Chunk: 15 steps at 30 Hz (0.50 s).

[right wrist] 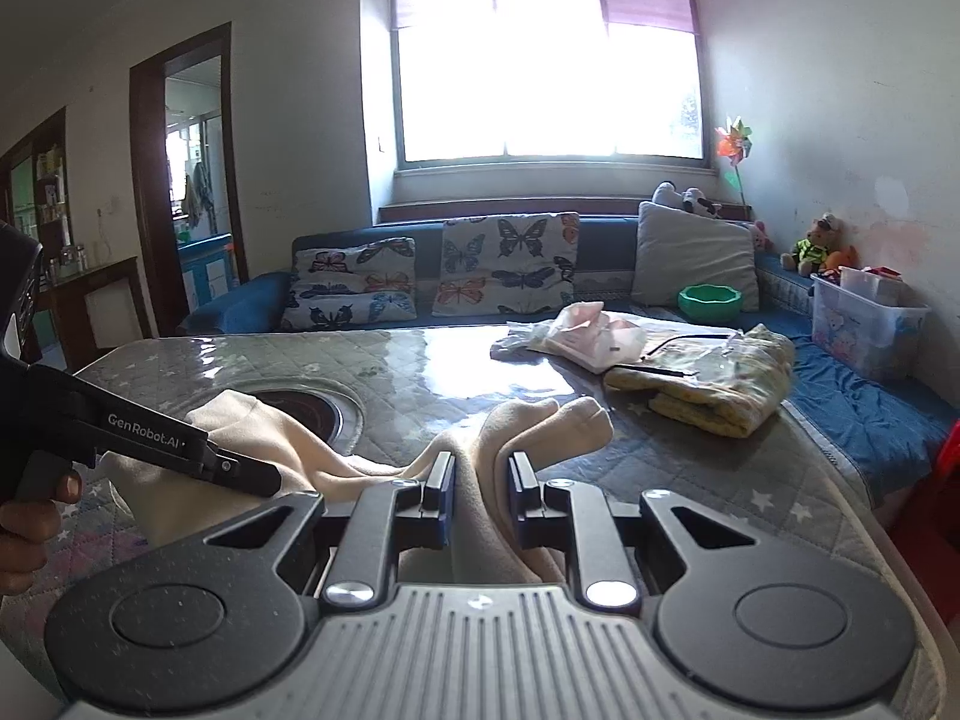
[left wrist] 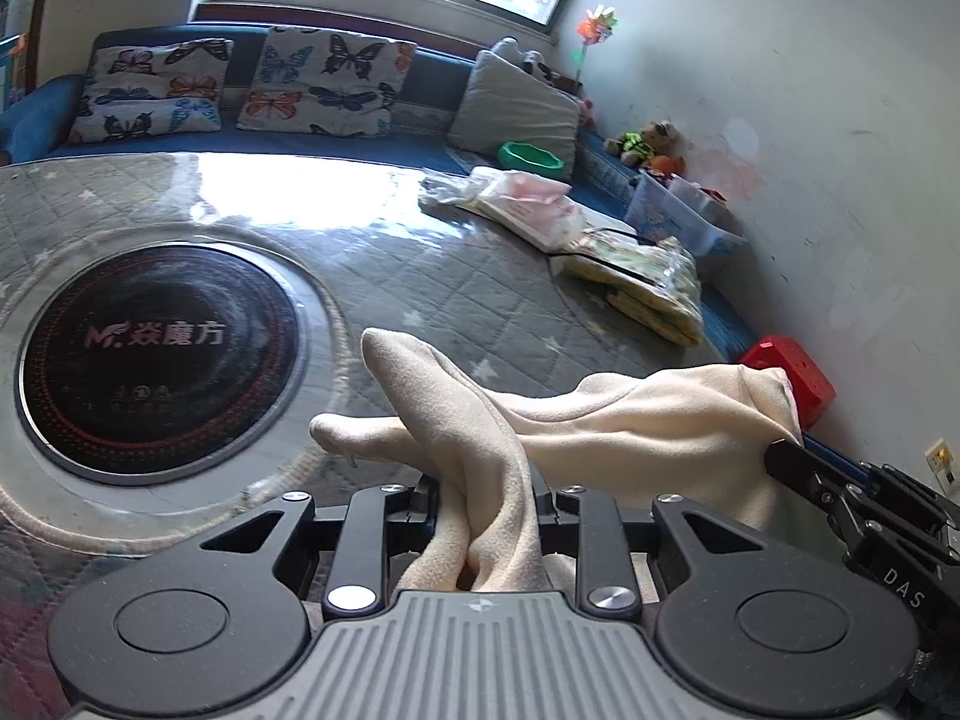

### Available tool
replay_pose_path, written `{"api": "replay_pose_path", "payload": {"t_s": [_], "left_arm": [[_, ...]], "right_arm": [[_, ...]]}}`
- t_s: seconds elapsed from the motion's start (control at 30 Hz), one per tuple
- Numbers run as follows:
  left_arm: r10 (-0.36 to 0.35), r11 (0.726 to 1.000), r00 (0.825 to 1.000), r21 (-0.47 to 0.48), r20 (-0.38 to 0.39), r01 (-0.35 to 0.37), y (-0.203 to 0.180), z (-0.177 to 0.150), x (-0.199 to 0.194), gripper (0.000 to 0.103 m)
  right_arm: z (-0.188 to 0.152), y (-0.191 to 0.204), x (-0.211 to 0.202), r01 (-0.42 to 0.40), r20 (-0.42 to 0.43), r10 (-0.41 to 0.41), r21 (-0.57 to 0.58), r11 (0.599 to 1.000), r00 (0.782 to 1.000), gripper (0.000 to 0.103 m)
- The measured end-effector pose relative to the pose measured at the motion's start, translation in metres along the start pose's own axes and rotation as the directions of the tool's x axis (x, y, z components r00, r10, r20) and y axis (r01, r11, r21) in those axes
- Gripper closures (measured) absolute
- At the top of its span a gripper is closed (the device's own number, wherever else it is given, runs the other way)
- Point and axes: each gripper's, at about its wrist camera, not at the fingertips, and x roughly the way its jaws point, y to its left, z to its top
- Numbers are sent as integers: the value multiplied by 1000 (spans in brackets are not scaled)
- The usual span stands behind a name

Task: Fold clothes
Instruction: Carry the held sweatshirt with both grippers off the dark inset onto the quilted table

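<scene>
**Helper:** What have you got hold of?

**Me:** A cream fleece garment (left wrist: 630,420), one bunch of it in each tool. My left gripper (left wrist: 486,498) is narrowed onto a thick twisted fold; my right gripper (right wrist: 480,492) is pinched on another gather, and the cloth hangs slack between the two. It sits over the near edge of the table (left wrist: 420,276), part lifted, with one loose end (right wrist: 564,414) flopping forward onto the quilted cover.

**Helper:** How does it feel likely to behave?

**Me:** Soft and light, I'd judge, with no stiffness at all. It sags wherever I'm not supporting it. The nap looks grippy, so slipping out of the pads seems unlikely, but the glossy table cover may let it slide.

**Helper:** Where would you take it?

**Me:** At edges or corners rather than mid-cloth bunches like these. A wad gives no straight line to fold along. I'd keep it clear of the round black hob (left wrist: 159,360) set towards the table's left side, and of the yellow bundle (right wrist: 708,384) near the far right corner.
</scene>
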Motion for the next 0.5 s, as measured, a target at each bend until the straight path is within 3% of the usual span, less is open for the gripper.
{"api": "replay_pose_path", "payload": {"t_s": [0.5], "left_arm": [[-53, 996, 998, 71, -45, 56, -37, 1, 20, 76]], "right_arm": [[-8, -21, -28, 106, -8, -106, 18, 994, 994, 86]]}}
